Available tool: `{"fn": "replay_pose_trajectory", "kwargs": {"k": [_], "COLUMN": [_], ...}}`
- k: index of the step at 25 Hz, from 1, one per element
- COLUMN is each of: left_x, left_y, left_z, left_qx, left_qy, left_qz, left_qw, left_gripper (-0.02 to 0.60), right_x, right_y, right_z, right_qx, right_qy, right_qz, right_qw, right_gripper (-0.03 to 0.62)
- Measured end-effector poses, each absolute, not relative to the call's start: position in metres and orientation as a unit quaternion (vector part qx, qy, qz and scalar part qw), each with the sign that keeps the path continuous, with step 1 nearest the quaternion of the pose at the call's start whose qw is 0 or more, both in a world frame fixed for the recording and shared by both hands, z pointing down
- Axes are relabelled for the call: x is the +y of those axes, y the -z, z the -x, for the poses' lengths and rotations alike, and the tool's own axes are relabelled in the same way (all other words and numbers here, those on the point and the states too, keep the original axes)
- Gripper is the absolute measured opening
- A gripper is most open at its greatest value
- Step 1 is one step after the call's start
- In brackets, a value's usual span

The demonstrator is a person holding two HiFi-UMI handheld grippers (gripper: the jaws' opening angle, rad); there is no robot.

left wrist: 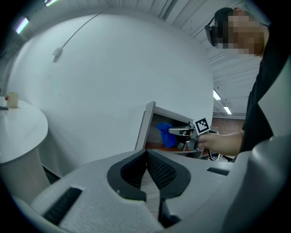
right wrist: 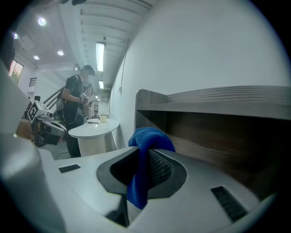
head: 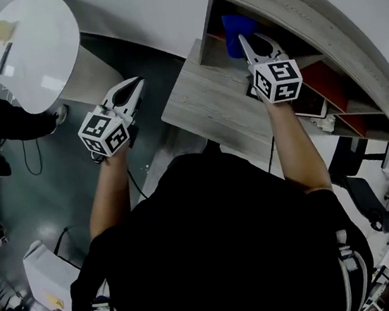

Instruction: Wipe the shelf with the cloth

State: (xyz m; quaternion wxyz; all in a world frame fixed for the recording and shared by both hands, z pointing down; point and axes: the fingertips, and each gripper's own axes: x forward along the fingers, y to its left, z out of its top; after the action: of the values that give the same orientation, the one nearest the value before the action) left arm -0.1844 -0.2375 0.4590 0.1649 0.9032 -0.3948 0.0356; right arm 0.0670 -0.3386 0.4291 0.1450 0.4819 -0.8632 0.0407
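Nearest the lens, the right gripper (right wrist: 144, 157) is pinching the cloth (right wrist: 146, 136) between its ribbed dark pads (right wrist: 159, 166). Its jaws are closing on a gathered fold, and the blue fabric is bunching above the tips and hanging in a limp tail below them. The cloth is sitting at the mouth of the shelf (right wrist: 213, 98), at the shelf's left end and just under its top board. Whether it is touching any shelf surface cannot be determined. Judging by its drape, the cloth is behaving as a light, soft, fully compliant item with a plush pile, grippy rather than slippery and not fragile. The recommended hold is a thick fold seated deep in the pads, leaving a loose wad ahead of the tips as the wiping face. A thin edge hold is likely to pull free under drag. The shelf is presenting matte grey wood-grain boards with straight edges and a darker brown back panel. The left gripper (head: 136, 86) is hovering well out from the shelf's left end, with its jaws pressed together on nothing. A glossy white round table (head: 31, 45) is standing farther out on that same side.
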Motion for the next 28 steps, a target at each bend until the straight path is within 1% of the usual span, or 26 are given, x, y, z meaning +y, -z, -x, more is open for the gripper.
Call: {"fn": "replay_pose_trajectory", "kwargs": {"k": [9, 21, 28], "left_x": [-0.241, -0.251, -0.258], "left_y": [-0.467, -0.477, -0.482], "left_z": [0.202, 0.204, 0.203], "left_qx": [-0.414, -0.412, -0.41], "left_qy": [-0.038, -0.047, -0.052], "left_qz": [-0.892, -0.89, -0.89], "left_qw": [0.177, 0.187, 0.192], "left_gripper": [0.017, 0.017, 0.017], "right_x": [-0.382, -0.438, -0.453], "right_y": [-0.466, -0.518, -0.534], "right_z": [-0.058, -0.061, -0.059], "right_qx": [-0.849, -0.809, -0.801], "right_qy": [-0.04, -0.049, -0.035], "right_qz": [-0.485, -0.489, -0.476], "right_qw": [0.204, 0.322, 0.362], "right_gripper": [0.049, 0.049, 0.049]}}
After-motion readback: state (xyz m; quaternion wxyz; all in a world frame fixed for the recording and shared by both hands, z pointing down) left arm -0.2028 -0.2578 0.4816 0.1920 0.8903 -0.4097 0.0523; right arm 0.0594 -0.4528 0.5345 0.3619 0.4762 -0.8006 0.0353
